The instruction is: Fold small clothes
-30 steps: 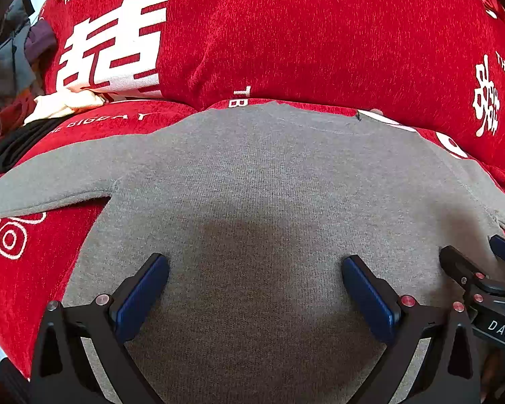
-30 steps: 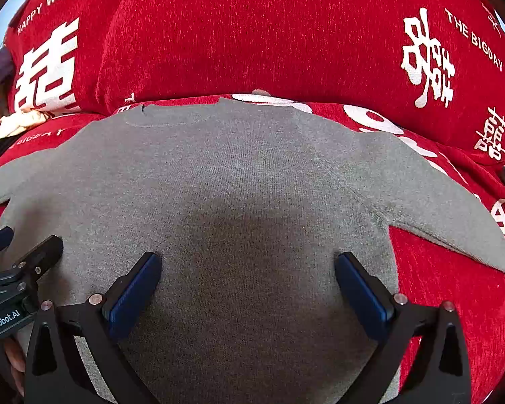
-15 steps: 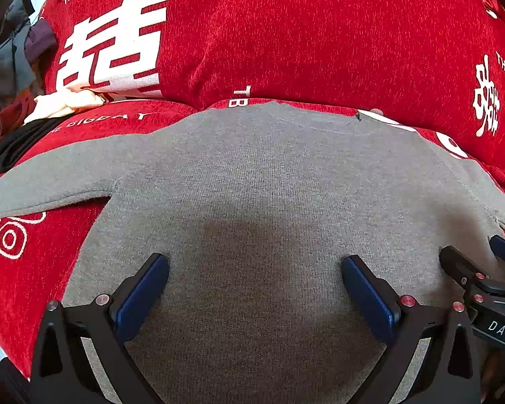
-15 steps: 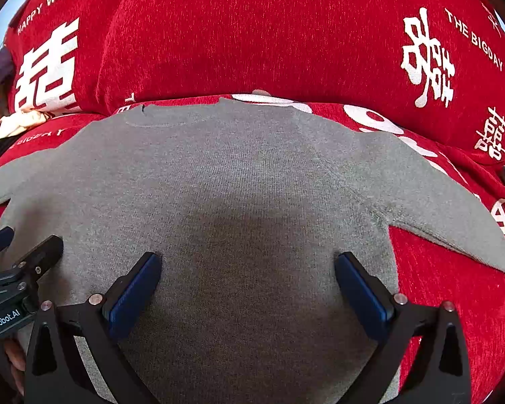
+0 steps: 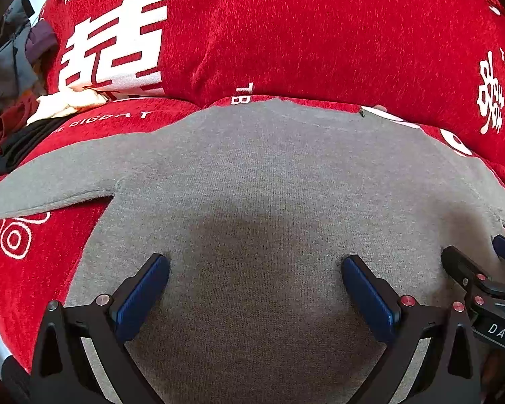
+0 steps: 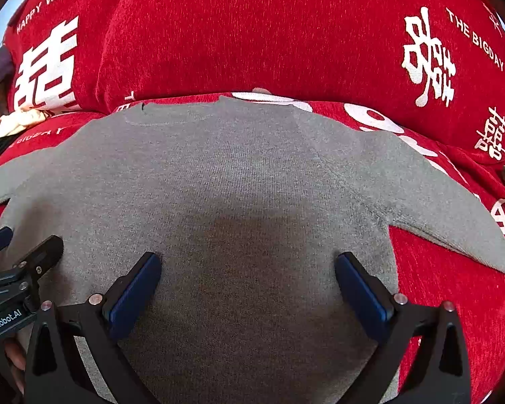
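A small grey knit sweater [image 5: 269, 181] lies flat on a red sofa seat, neckline away from me, both sleeves spread out to the sides. It also shows in the right wrist view [image 6: 245, 181]. My left gripper [image 5: 256, 269] is open and empty, its blue pads over the sweater's lower left body. My right gripper [image 6: 247, 266] is open and empty over the lower right body. The left sleeve [image 5: 50, 181] points left; the right sleeve [image 6: 454, 215] points right. Each gripper shows at the edge of the other's view.
Red sofa back cushions [image 5: 303, 33] with white characters rise just behind the neckline. A pile of other clothes [image 5: 20, 118] lies at the far left of the seat. The red seat [image 6: 447, 289] shows beside the sweater on the right.
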`<state>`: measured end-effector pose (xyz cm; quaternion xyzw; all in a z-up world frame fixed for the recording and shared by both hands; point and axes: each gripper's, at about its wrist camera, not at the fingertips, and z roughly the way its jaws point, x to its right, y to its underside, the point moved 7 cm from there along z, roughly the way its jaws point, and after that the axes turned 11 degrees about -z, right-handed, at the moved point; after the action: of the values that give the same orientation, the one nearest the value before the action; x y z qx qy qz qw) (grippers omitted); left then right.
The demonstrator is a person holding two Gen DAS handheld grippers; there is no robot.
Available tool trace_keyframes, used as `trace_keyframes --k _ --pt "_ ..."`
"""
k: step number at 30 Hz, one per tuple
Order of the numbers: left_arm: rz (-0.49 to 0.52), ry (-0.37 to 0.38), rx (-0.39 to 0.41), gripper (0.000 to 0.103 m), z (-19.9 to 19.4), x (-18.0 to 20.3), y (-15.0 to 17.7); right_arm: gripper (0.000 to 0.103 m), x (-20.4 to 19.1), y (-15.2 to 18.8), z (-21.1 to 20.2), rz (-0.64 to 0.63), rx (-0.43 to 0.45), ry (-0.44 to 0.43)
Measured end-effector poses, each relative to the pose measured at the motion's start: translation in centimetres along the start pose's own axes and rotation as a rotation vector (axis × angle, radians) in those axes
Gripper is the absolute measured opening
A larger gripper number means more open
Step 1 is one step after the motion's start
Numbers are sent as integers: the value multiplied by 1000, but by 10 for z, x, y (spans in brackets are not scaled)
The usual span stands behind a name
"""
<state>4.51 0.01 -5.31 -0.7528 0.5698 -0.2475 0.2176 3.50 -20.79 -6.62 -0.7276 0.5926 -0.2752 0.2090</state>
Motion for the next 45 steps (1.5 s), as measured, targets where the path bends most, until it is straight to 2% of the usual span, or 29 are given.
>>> trace_keyframes --k 6,10,14,20,23,28,34,39,41,45 --pt "4 -29 -32 103 -1 3 -3 103 0 -1 2 -10 -30 -16" --pt "45 -42 -51 103 -5 15 -6 103 6 -3 -2 -1 -81 -57" --pt "76 -4 -62 103 -15 41 -13 103 31 -8 -18 23 -61 -46" --pt "116 73 -77 103 -25 90 -21 103 90 -4 -35 128 -41 -7" --pt "148 91 -79 103 -27 113 -21 103 119 3 -39 186 -49 16" --pt "185 107 -98 103 -27 142 -17 103 143 12 -41 248 -58 20" --pt "208 108 -128 103 -19 172 -18 103 194 45 -45 343 -69 68" --pt "226 103 -158 103 -9 204 -19 103 271 109 -54 592 -82 93" --pt "234 95 -180 103 -1 218 -19 103 291 127 -55 658 -90 81" --pt "240 68 -215 103 16 239 -14 102 330 146 -58 733 -47 80"
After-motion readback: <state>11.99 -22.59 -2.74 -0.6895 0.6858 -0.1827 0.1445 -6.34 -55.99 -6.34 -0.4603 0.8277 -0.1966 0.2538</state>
